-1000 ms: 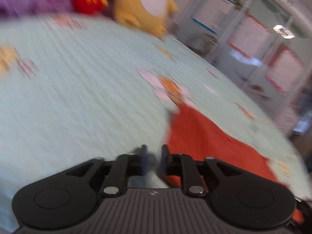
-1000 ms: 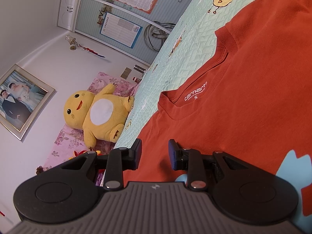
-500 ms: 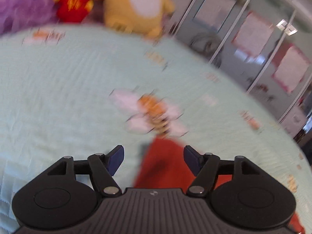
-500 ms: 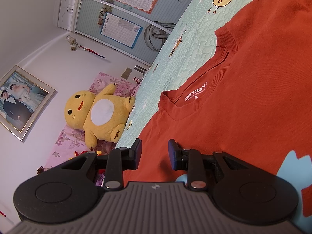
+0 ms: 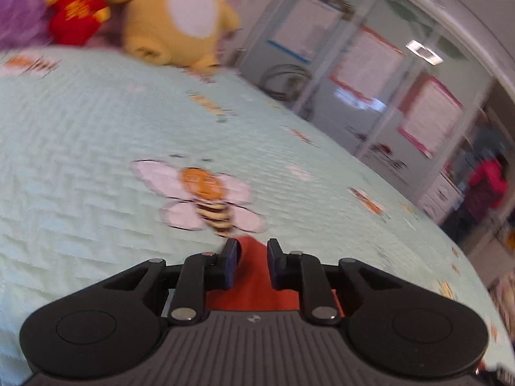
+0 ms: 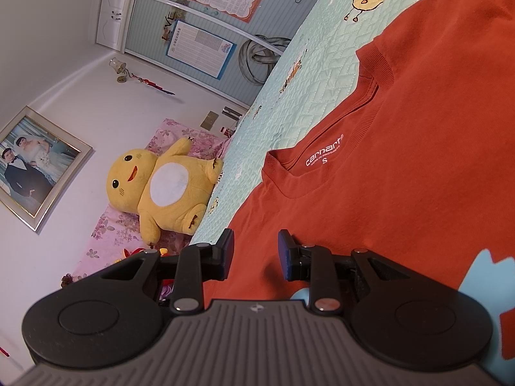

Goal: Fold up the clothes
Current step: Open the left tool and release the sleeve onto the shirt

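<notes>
While the left gripper (image 5: pixel 251 262) jaws, just closing, straddle an orange shirt (image 5: pixel 254 276) corner without pressing, the right gripper (image 6: pixel 256 254) stands apart over the cloth; a blurred yellow plush (image 5: pixel 175 16) sits far.

An orange-red T-shirt (image 6: pixel 418 167) lay spread flat on the pale green quilted bed (image 6: pixel 309 74), its ribbed neckline open and showing a white printed label with size S. A light blue print marked its front.
</notes>
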The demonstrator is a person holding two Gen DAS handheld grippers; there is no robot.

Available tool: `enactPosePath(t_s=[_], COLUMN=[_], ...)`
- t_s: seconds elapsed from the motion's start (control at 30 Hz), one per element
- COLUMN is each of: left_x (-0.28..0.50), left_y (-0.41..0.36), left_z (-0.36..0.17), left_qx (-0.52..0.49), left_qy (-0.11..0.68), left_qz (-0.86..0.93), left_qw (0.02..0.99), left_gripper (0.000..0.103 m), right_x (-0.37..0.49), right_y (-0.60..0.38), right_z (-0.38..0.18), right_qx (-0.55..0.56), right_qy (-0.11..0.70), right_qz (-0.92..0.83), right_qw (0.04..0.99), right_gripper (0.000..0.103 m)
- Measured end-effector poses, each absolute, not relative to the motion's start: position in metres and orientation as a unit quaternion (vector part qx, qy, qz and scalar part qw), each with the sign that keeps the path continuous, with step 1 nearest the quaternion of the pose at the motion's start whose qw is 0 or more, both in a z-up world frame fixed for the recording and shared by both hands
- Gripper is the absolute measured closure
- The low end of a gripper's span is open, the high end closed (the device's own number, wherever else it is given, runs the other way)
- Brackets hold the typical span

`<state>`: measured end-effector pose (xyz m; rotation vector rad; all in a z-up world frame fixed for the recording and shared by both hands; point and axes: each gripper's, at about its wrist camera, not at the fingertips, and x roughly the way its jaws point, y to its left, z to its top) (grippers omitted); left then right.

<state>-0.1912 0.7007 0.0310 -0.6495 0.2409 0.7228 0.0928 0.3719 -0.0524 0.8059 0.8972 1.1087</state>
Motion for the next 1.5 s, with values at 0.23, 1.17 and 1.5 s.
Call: enactPosePath(t_s=[0.23, 1.17, 1.5], left_x=[-0.143, -0.186, -0.175], left_y=[0.666, 0.721, 0.685], left_z=[0.014, 0.013, 0.007], left_qx=[-0.294, -0.038, 0.036], left_qy=[0.196, 0.259, 0.268], left_qz=[0.254, 0.37, 0.311], left_qw=[0.9, 0.891, 0.911], left_gripper=[0.076, 0.047, 0.046], right_x=[0.094, 0.095, 0.095], right_y=[0.372, 0.372, 0.372], right_z=[-0.052, -0.052, -0.051], right_qx=[0.359, 0.357, 0.355], right_qy=[0.4, 0.399, 0.399], right_qz=[0.495, 0.495, 0.495], right_qw=[0.683, 0.684, 0.686], right_gripper=[0.073, 0.073, 0.073])
